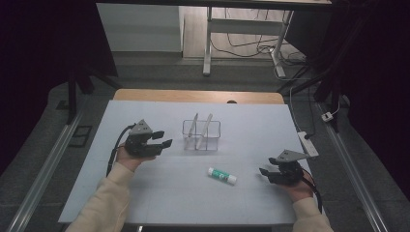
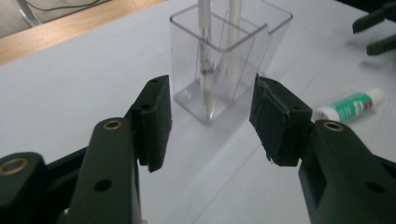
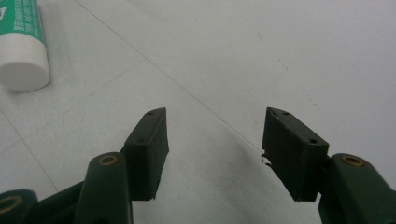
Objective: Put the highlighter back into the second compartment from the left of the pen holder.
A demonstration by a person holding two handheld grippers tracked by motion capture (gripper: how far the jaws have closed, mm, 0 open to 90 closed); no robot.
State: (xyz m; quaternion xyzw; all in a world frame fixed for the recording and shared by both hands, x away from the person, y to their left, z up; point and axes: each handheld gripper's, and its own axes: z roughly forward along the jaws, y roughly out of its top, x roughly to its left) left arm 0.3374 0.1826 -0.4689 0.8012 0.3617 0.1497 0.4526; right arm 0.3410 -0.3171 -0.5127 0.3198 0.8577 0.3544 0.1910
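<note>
A clear plastic pen holder [image 1: 201,135] stands mid-table with two white pens [image 1: 193,126] leaning inside it. My left gripper [image 1: 163,138] is just left of it, open, with nothing between the jaws. The left gripper view looks through those open jaws [image 2: 210,86] at the holder [image 2: 233,56] a short way ahead. A green and white glue stick [image 1: 222,175] lies flat in front of the holder, also seen in the left gripper view [image 2: 350,106]. My right gripper [image 1: 267,165] rests open to the right of the glue stick [image 3: 21,46], its jaws [image 3: 212,119] apart over bare table.
A white mat [image 1: 145,193] covers the table, and a wooden edge [image 1: 198,95] shows at the back. A power strip [image 1: 308,143] lies off the right edge. Desk legs and cables sit on the floor beyond.
</note>
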